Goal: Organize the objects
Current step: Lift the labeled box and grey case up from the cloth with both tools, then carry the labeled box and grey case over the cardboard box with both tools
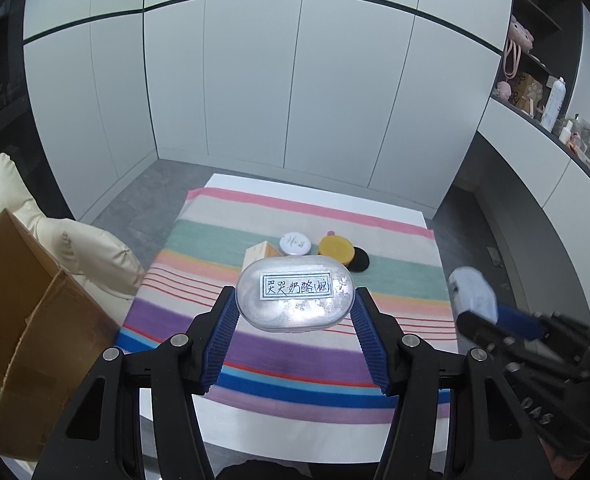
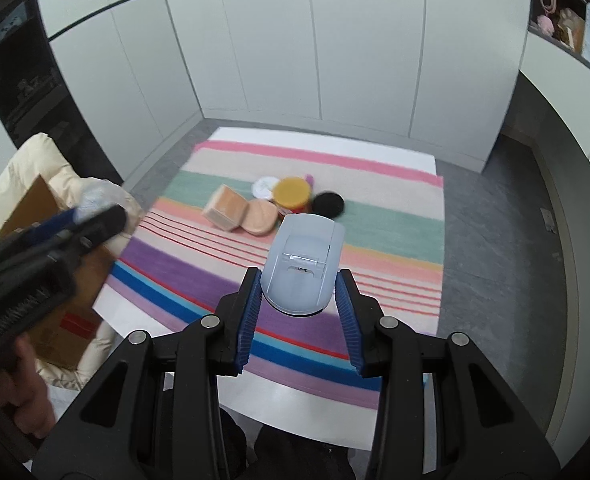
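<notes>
My left gripper is shut on a clear oval case with a handwritten label, held above the striped cloth. My right gripper is shut on a pale blue-grey plastic box, also lifted off the cloth. That box and the right gripper show blurred at the right of the left wrist view. On the cloth behind lie an orange carton, a peach compact, a white round tin, a yellow-lidded jar and a black disc.
A cardboard box rests on a cream padded chair left of the white table. White cabinet doors stand behind. Shelves with bottles and toys run along the right. Grey floor surrounds the table.
</notes>
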The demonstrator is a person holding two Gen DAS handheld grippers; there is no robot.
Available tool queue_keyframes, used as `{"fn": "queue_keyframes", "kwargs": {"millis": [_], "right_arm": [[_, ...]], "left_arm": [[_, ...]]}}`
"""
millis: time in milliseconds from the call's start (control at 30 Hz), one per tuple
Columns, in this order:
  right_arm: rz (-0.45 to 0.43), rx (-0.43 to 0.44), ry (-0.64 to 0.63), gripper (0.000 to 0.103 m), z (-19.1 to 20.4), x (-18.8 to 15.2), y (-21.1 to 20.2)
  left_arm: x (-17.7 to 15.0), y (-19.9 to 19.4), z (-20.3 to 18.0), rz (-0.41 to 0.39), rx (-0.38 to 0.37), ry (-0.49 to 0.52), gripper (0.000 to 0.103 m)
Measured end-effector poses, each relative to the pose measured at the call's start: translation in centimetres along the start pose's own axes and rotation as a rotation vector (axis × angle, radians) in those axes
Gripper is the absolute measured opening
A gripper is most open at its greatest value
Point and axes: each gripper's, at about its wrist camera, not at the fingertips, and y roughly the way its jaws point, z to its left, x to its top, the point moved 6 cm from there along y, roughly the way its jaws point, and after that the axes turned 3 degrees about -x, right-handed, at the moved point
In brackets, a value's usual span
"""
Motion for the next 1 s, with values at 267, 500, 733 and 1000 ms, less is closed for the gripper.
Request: {"fn": "queue_keyframes", "kwargs": {"millis": [267,500,733,1000], "right_arm": [[-0.014,0.018,-0.022,0.039,1.8,0.6,0.0],[-0.006,0.039,-0.071,0.039,4.6,0.9,1.2],[-0.007,0.063,-0.103,0.039,7.5,1.3,2.0],[-0.003,0.098,-0.138,0.039,11.2,1.6,2.6]], "left_arm": [[-0.5,0.2,1.8,0.005,0.031,-0.009,0.058],[-0.6,0.1,4.2,-0.008,0.062,-0.024,0.058],[-0.5,-0.8,7.5,-0.030,0.105,-0.059,0.058],[-1.1,-2.1,11.3,-0.042,0.146,-0.107,0.058]]}}
